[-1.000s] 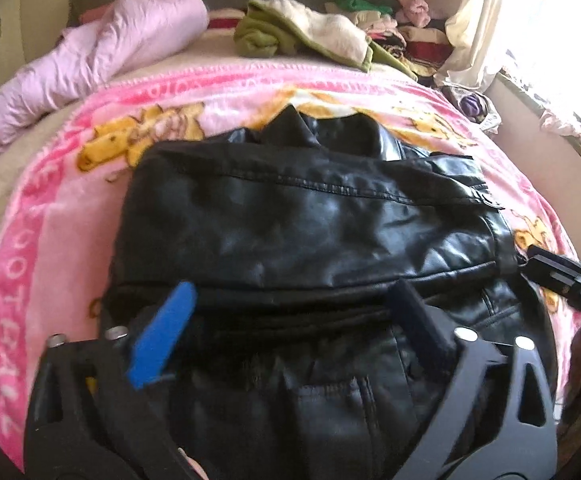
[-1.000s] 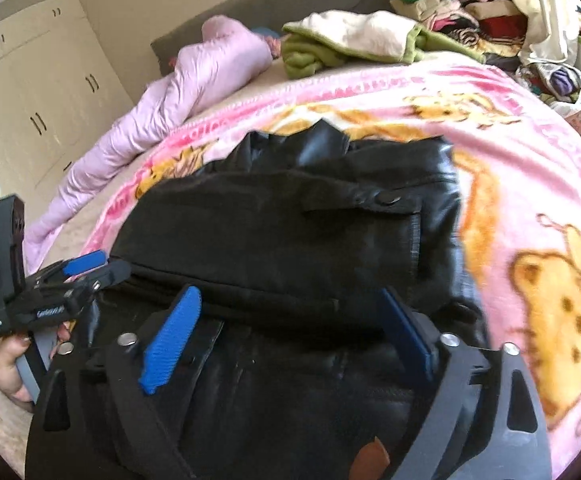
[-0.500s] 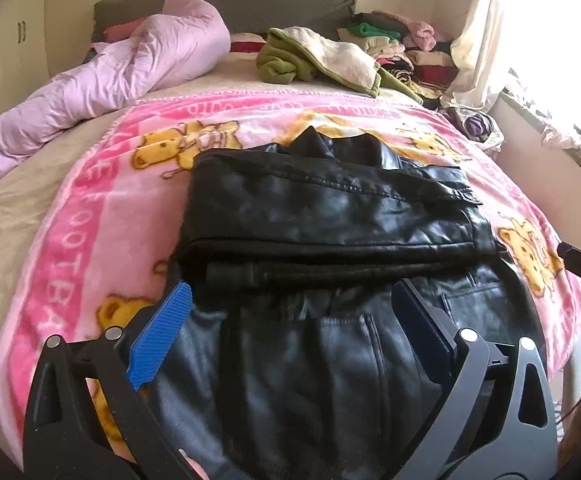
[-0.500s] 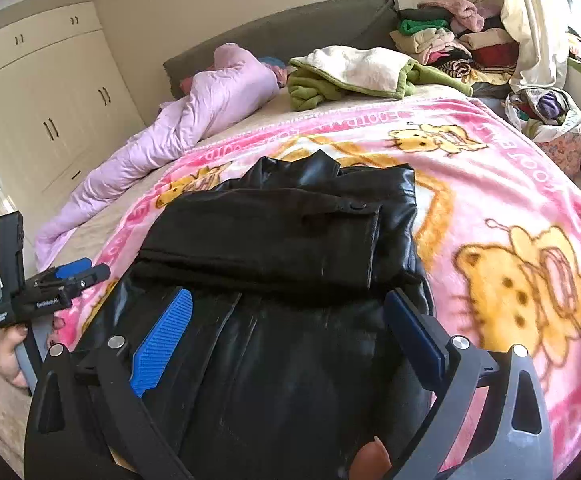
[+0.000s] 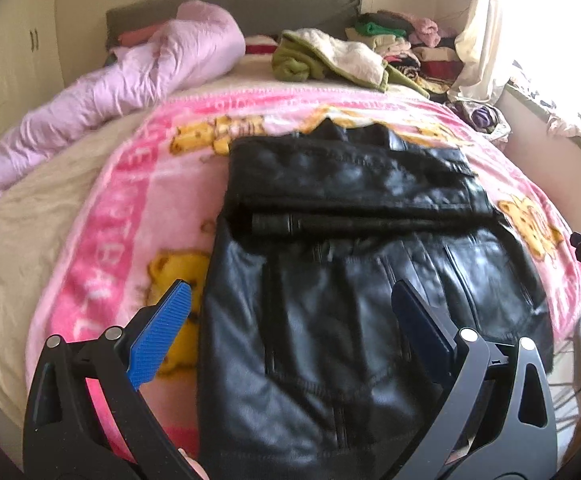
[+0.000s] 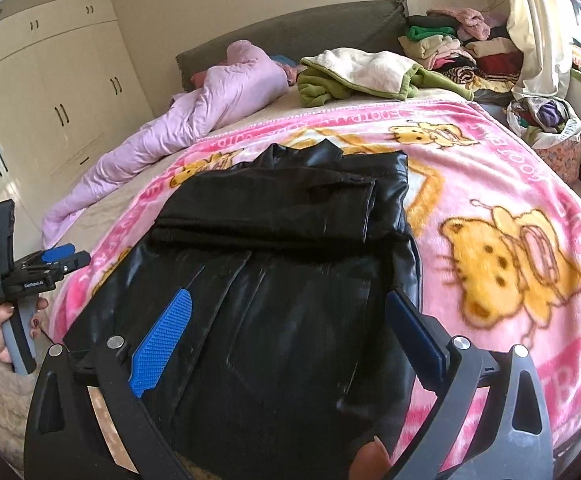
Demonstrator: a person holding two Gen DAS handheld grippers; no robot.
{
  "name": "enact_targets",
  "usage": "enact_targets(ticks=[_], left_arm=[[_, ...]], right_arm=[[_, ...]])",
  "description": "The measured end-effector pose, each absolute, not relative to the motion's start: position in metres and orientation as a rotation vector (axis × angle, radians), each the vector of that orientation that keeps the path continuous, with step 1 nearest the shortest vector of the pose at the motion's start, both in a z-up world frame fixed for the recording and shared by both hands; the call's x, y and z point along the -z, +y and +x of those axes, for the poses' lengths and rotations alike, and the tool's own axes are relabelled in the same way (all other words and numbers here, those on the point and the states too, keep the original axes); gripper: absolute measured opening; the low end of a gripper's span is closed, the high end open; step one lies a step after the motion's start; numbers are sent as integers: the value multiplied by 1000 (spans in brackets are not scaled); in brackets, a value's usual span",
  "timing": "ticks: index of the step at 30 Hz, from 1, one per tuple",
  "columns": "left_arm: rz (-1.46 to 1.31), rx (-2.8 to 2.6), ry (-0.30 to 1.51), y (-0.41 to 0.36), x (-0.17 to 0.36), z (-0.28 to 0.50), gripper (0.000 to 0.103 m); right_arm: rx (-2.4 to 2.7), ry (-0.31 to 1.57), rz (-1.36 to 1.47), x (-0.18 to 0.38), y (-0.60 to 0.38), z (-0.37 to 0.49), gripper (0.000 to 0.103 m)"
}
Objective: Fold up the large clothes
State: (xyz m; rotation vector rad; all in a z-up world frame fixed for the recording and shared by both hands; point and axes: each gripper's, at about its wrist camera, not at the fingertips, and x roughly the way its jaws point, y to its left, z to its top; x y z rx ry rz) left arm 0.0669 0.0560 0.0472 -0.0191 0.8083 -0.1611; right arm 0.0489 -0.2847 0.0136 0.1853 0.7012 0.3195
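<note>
Across the frame's centre, on the pink cartoon-print blanket (image 5: 130,216), lies the black leather jacket (image 5: 350,280), sleeves folded across. My left gripper (image 5: 290,320) and right gripper (image 6: 290,328) hover spread, empty. Next I'd pinch its near hem and fold upward.

A: What covers the bed?
B: A pink cartoon-bear blanket (image 6: 510,184); a lilac quilt (image 6: 194,120) lies bunched along its far left side.
A: And by the grey headboard (image 6: 302,34)?
B: A green-and-cream fleece (image 6: 366,74), stacked clothes (image 6: 462,50) beside it, cream wardrobes (image 6: 50,92) at left.
</note>
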Motion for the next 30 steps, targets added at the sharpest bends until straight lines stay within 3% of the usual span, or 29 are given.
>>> enact_targets(ticks=[14,30], left_arm=[[-45,101,893,95,-17,35,94],[-82,252,1169,107,34,51,94]], right_arm=[[-318,736,198,5,-296,18,97],[-319,926,197,60,-313,-13,97]])
